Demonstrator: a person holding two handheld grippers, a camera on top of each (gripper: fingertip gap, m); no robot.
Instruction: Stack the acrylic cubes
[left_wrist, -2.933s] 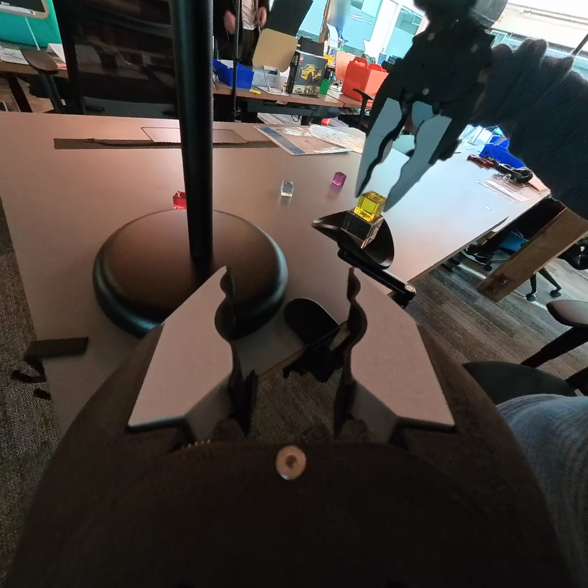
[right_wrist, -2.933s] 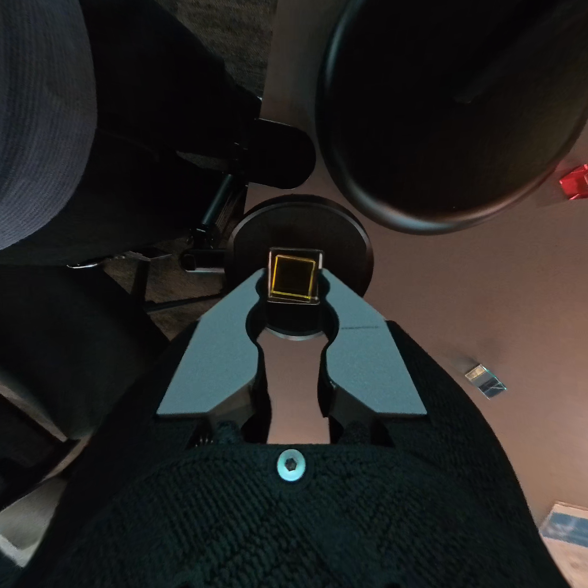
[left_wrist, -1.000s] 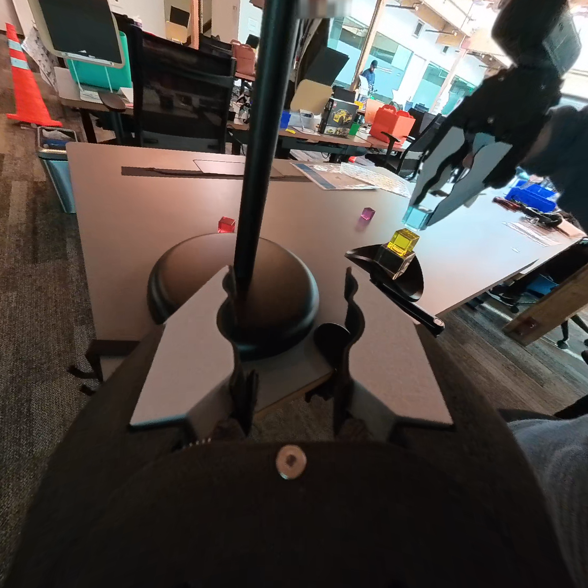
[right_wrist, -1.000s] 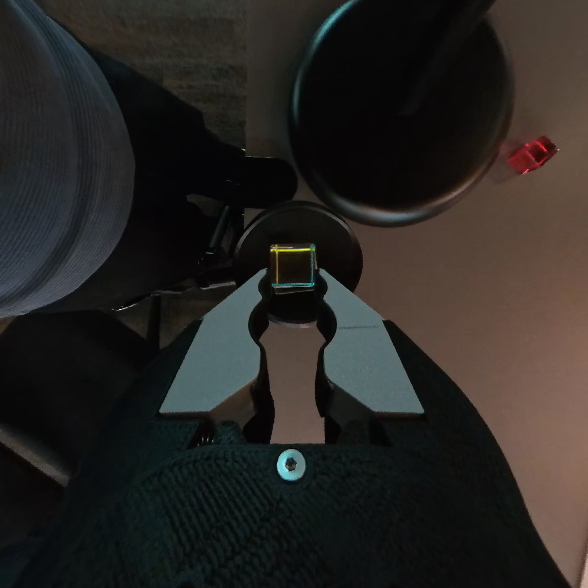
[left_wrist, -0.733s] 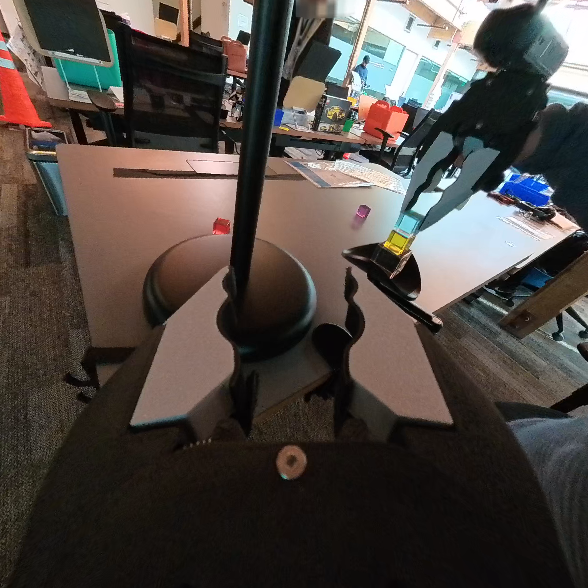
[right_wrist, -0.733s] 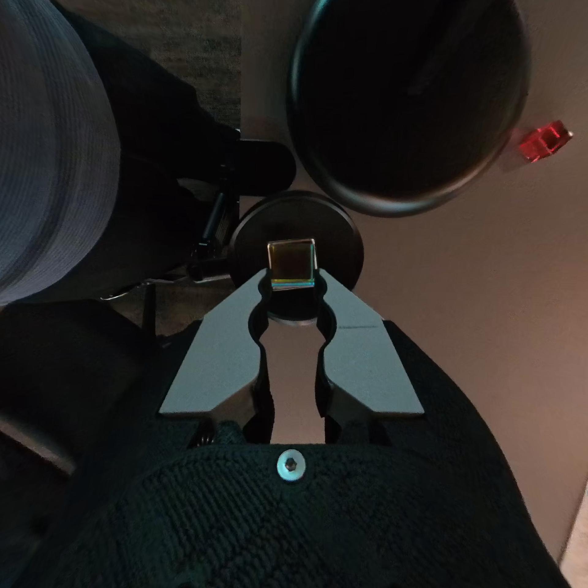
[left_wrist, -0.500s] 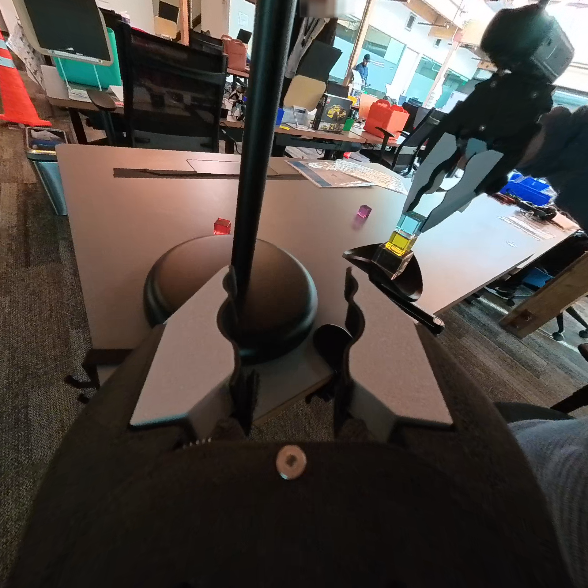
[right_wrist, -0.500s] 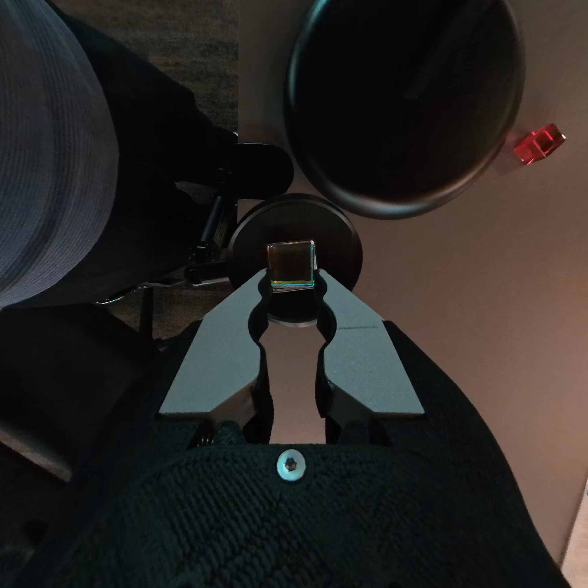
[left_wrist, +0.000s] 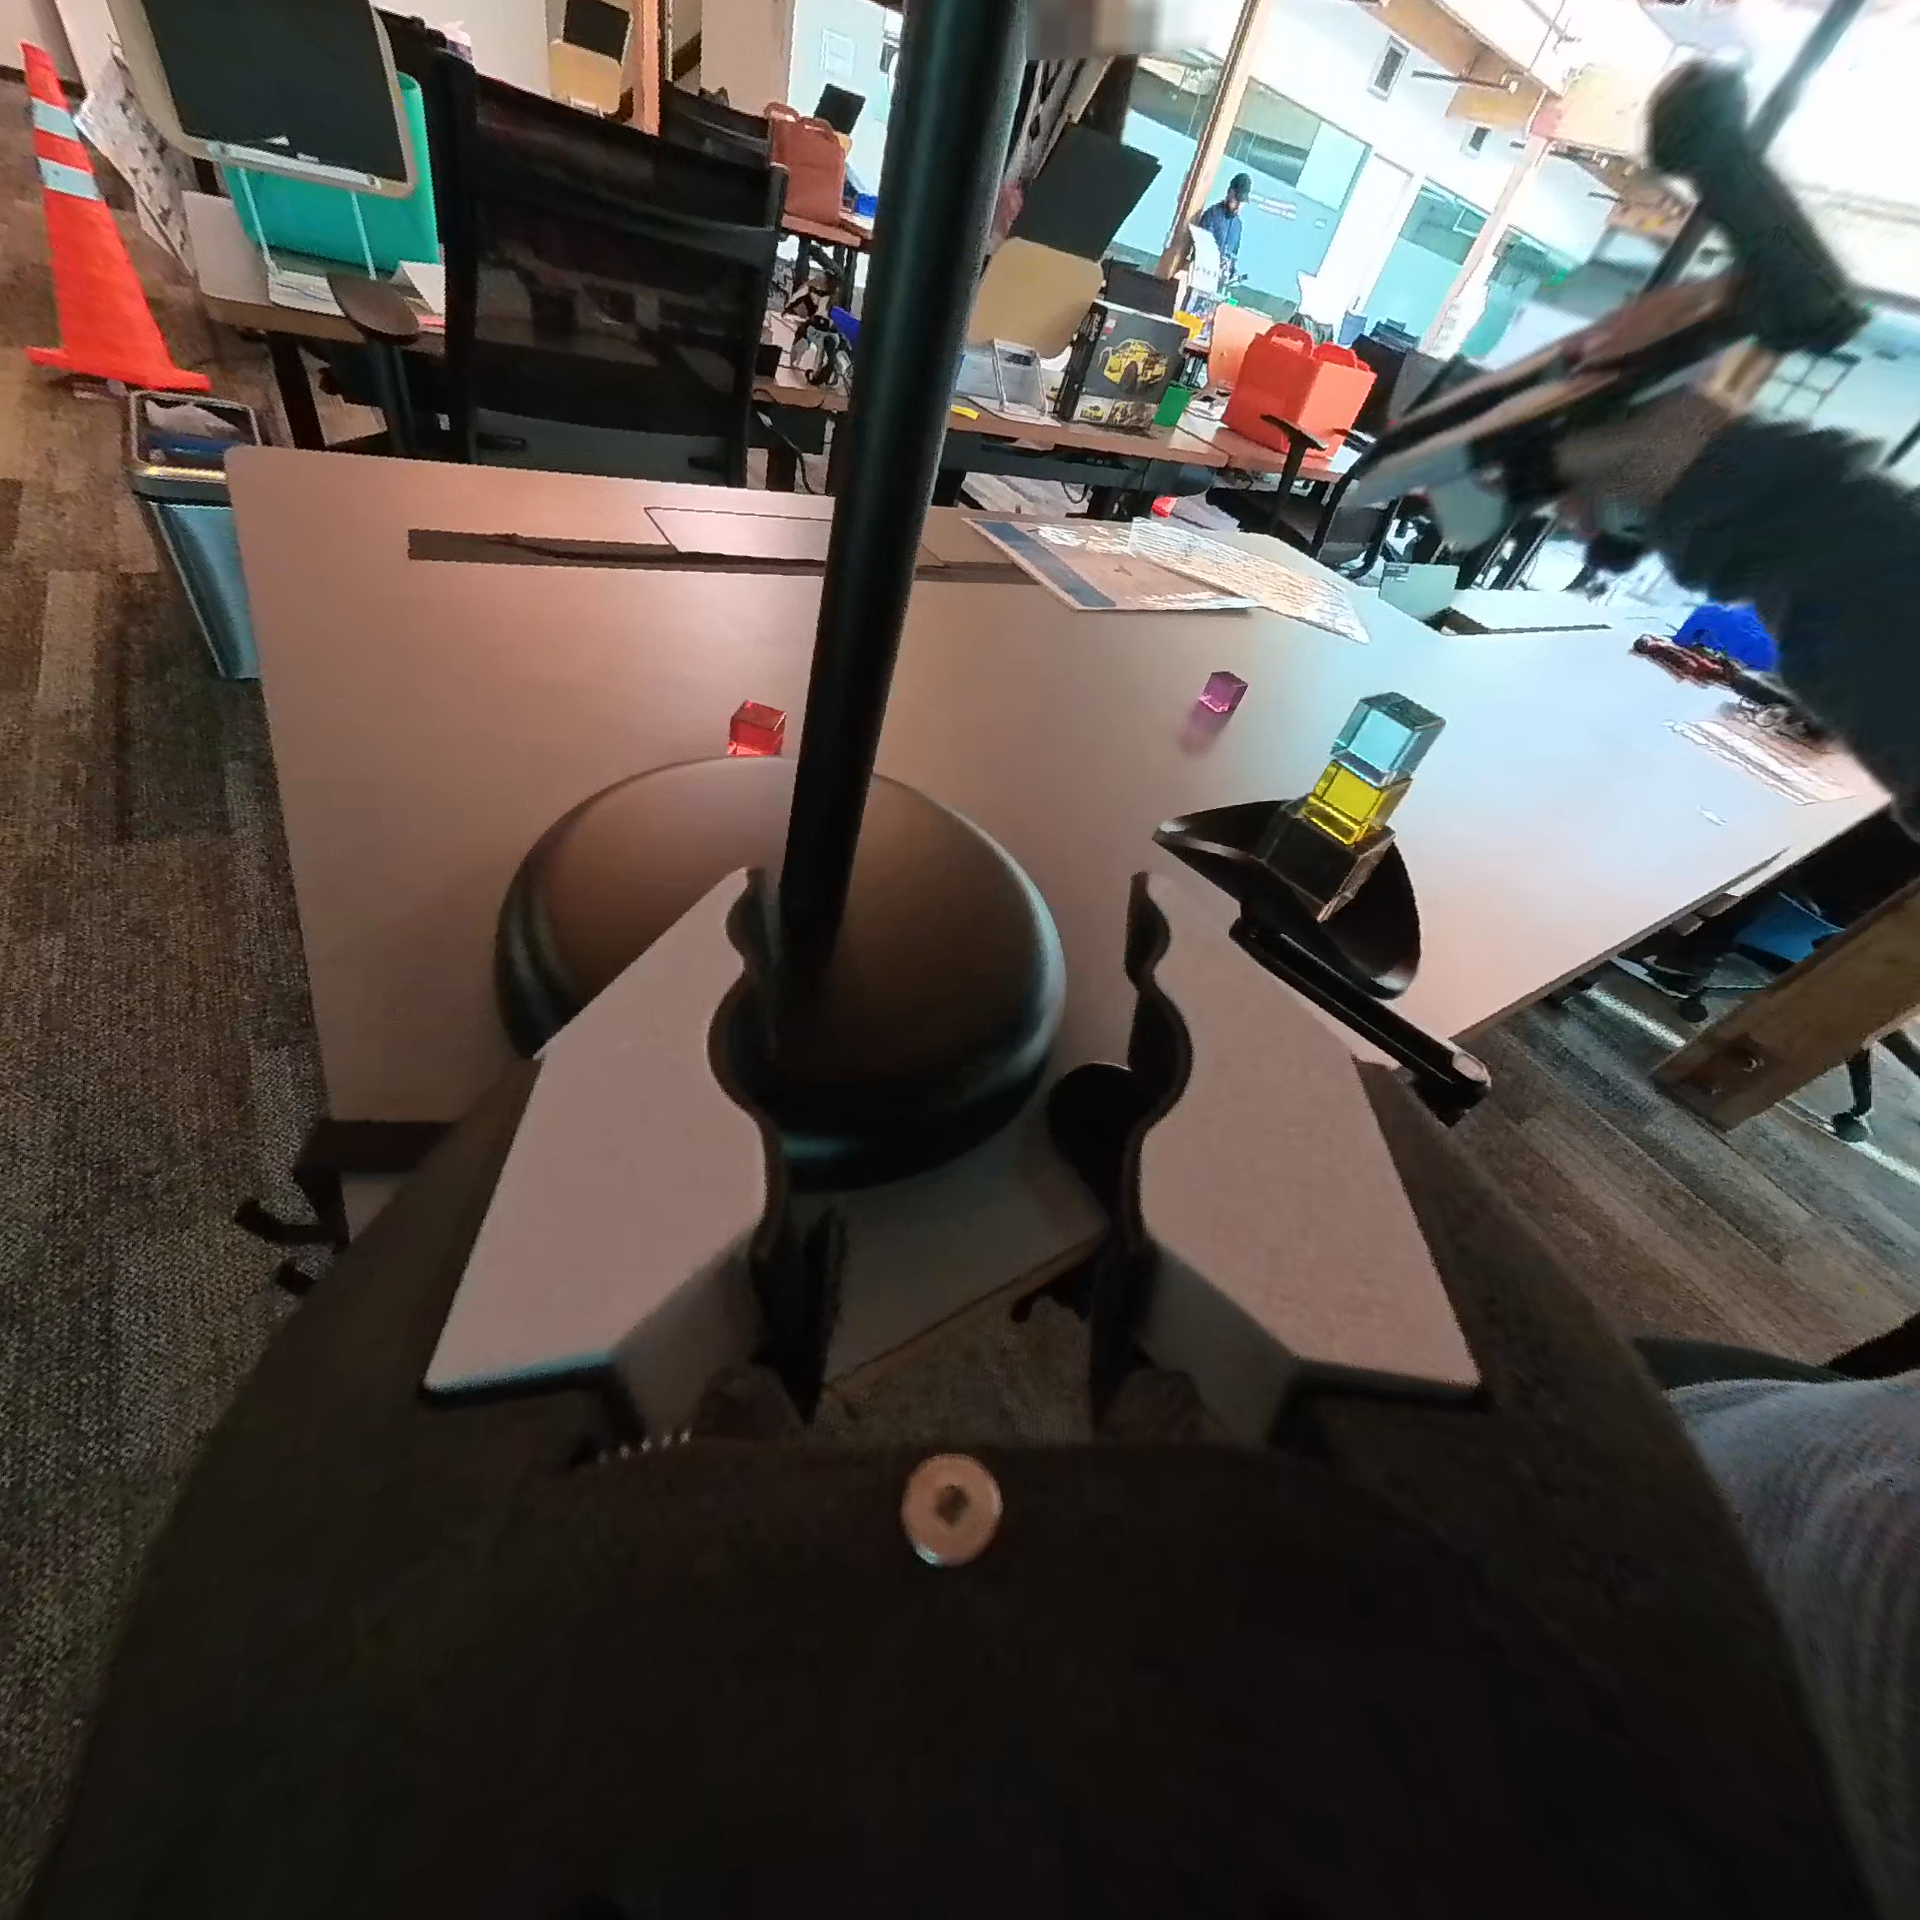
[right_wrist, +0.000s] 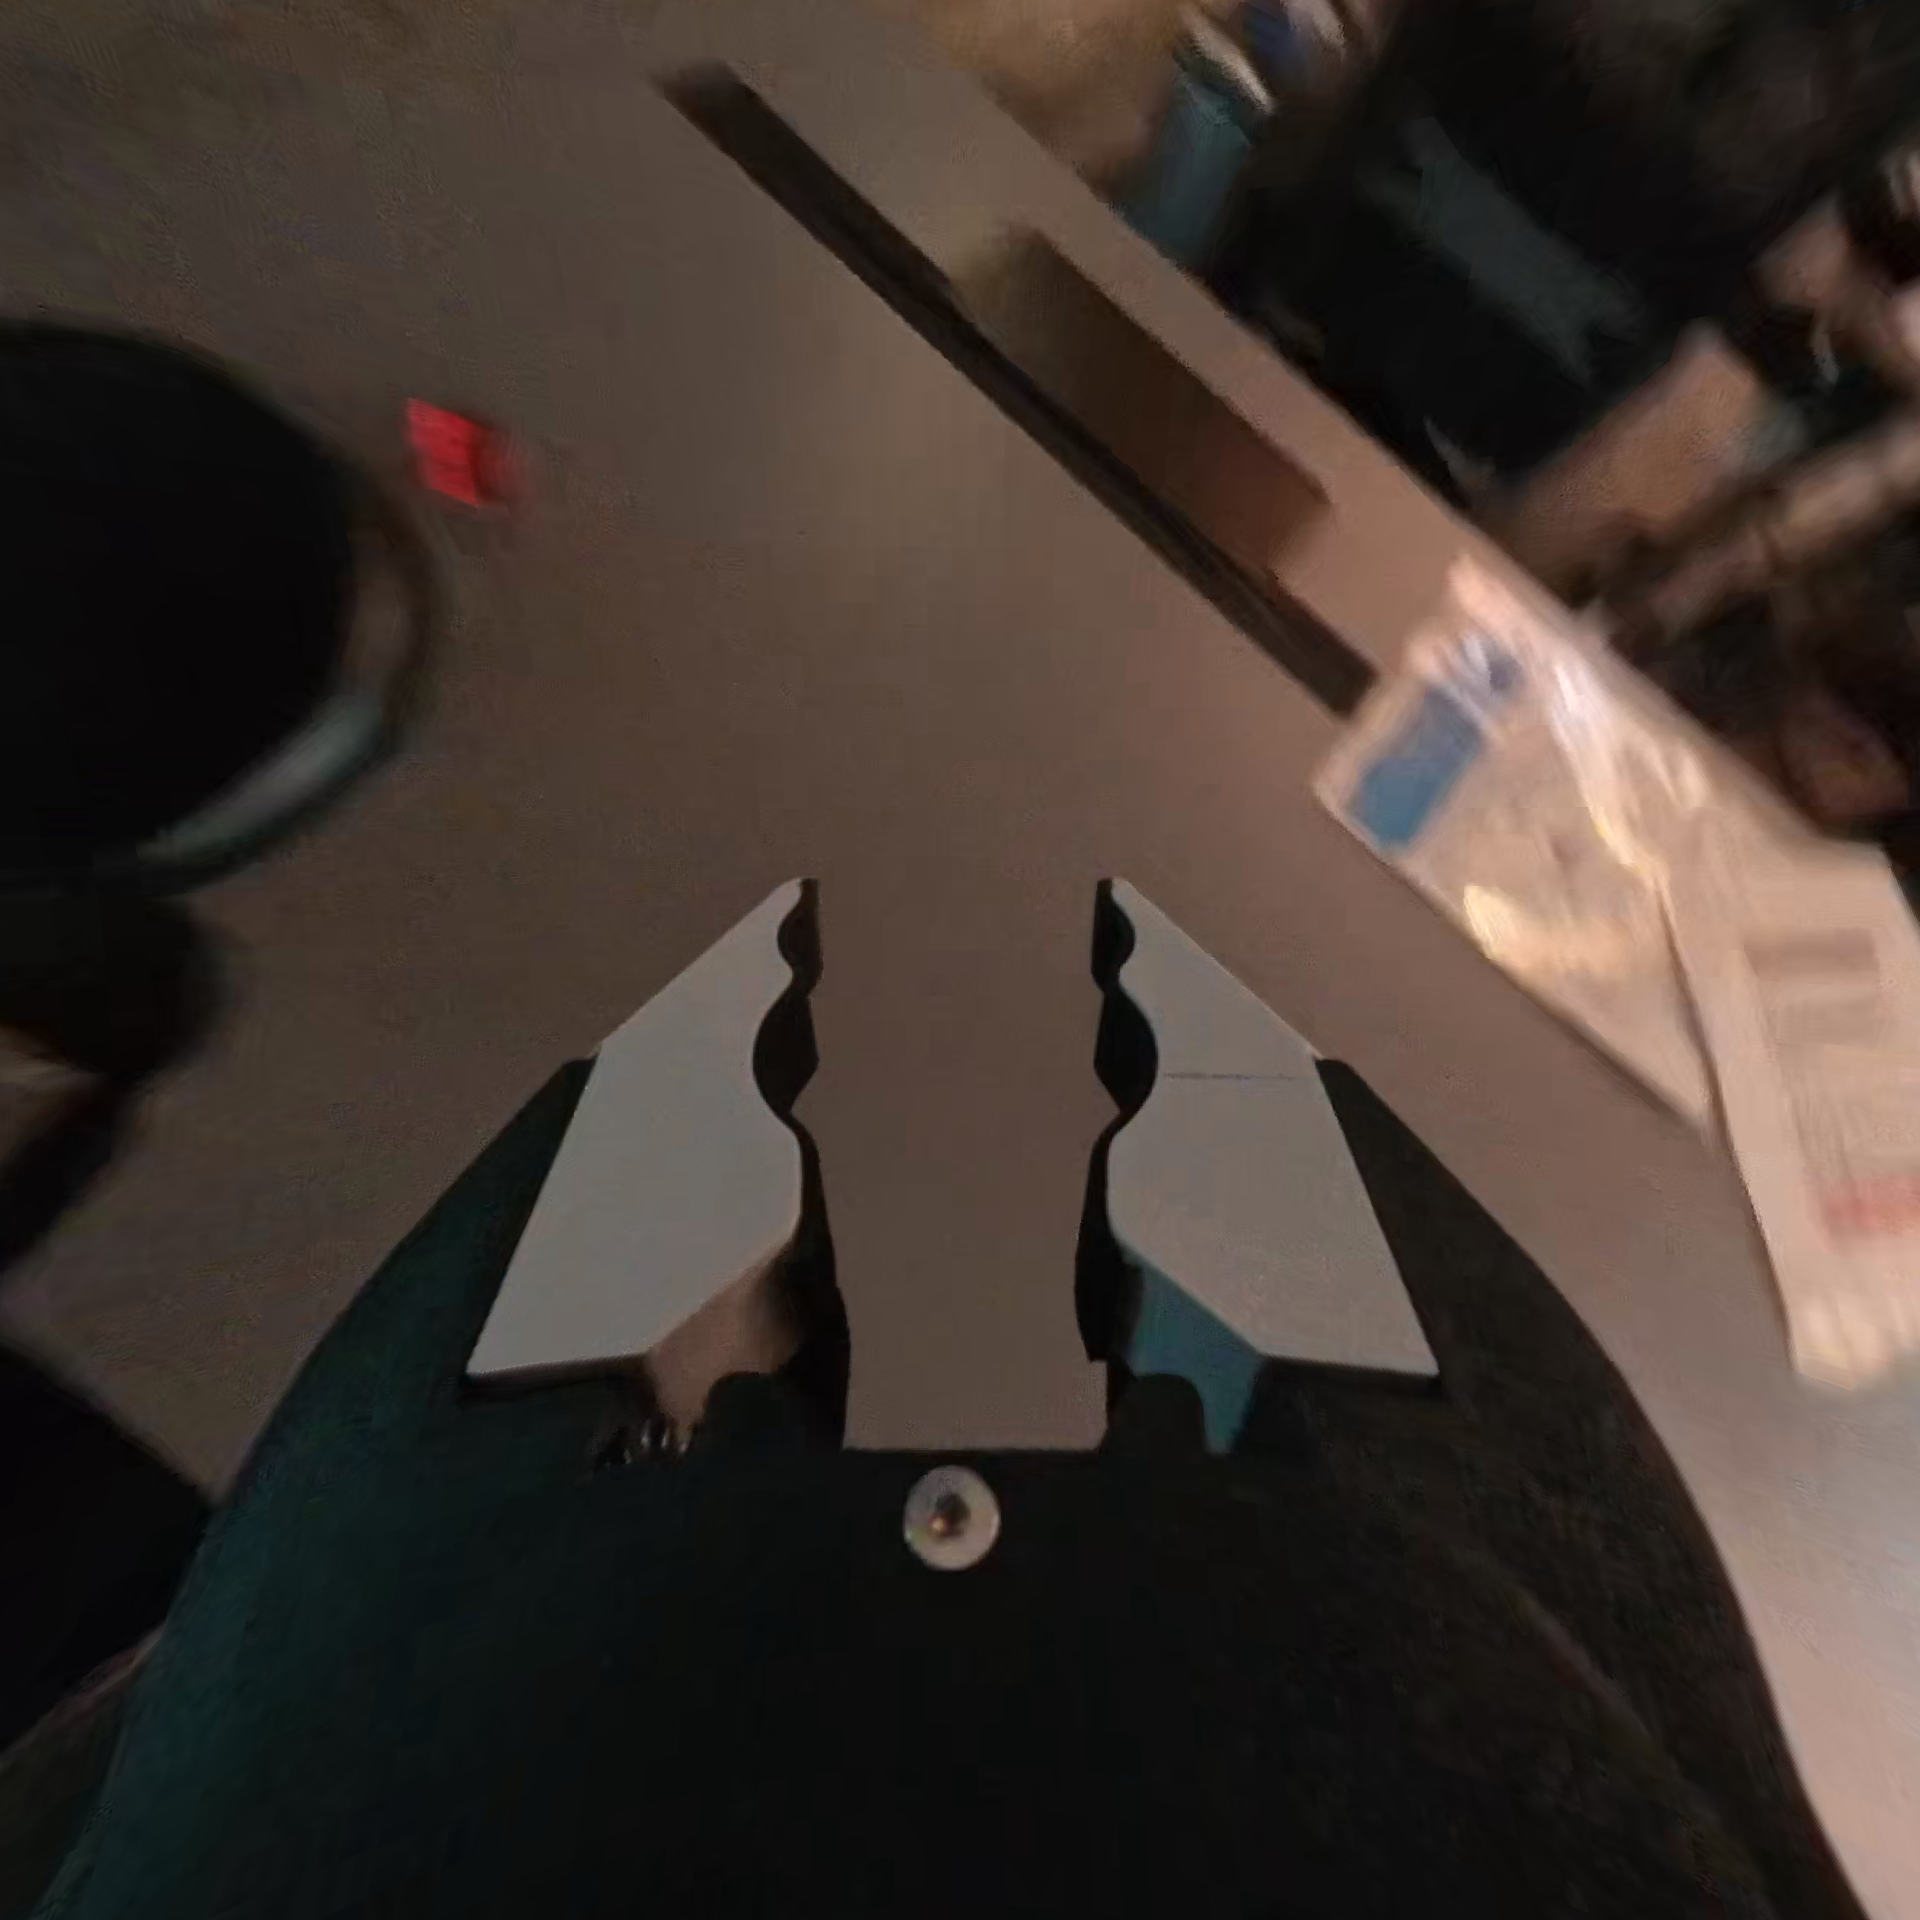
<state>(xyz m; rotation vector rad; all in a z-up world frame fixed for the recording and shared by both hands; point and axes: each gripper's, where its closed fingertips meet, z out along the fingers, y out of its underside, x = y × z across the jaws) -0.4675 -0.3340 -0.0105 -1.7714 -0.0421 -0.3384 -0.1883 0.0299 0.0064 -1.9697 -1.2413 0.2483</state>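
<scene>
Office space stretches behind a pale tabletop (left_wrist: 540, 644), with desks, chairs and an orange cone (left_wrist: 88, 270) off to the left. Left tool (left_wrist: 940, 904) sits low at the near edge, jaws spread wide, gripping nothing; a black pole (left_wrist: 883, 540) rises between its fingers from a round black base (left_wrist: 935, 997), but the pads stand clear of it. Just right of that tool is a small black dish (left_wrist: 1371, 935) on an arm, and on it a stack: dark cube (left_wrist: 1314, 862) at the bottom, yellow cube (left_wrist: 1351, 805) in the middle, blue cube (left_wrist: 1387, 738) on top. Only the left view shows that stack, and a purple cube (left_wrist: 1221, 691) lying alone farther back. A red cube (left_wrist: 756, 727) lies beside the base. Right tool (left_wrist: 1455, 478) is high at upper right in this view, blurred, well clear of the stack.

Over to the right view: heavy blur, looking down on bare tabletop. Right tool is released, jaws apart, nothing between them. The red cube shows at upper left beside the base's dark rim, and a clear sleeve of papers (right_wrist: 1558, 831) lies to the right.
</scene>
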